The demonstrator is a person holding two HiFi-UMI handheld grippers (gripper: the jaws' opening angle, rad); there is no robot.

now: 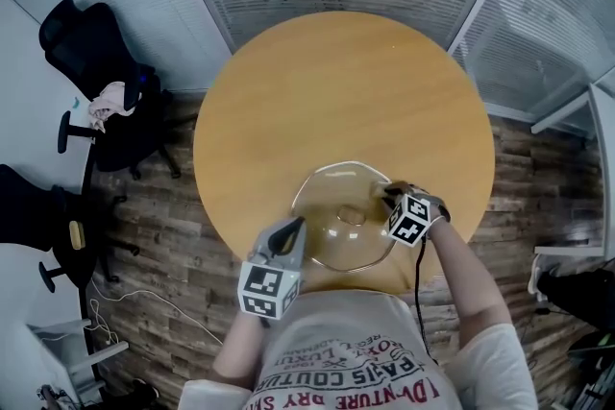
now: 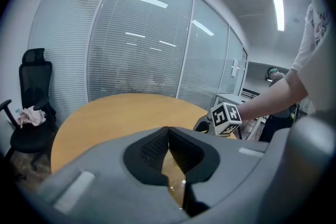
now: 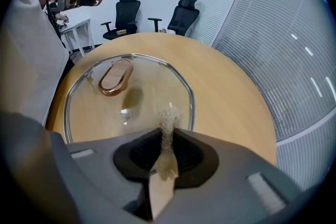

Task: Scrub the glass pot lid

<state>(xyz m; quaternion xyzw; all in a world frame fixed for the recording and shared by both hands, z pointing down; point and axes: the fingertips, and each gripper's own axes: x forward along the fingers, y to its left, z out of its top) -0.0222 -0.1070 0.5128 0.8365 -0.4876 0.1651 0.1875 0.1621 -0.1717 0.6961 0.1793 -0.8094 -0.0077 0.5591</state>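
Lid (image 1: 332, 197) lies flat on table (image 1: 336, 91), near the person's edge, handle (image 3: 115, 76) up.

Left gripper (image 2: 168, 131): clenched at lid's left rim, apparently pinching it; glass glints in the gap under the tips.

Right gripper (image 3: 168, 136): clamped on scrubber (image 3: 169, 118), frayed tuft poking past the jaws, over glass just inside the right rim. Contact with the glass unclear.

Progress: lid steadied, scrubber in position. No suds or smears to show scrubbed area, so likely the glass, centre and far rim are all left to do
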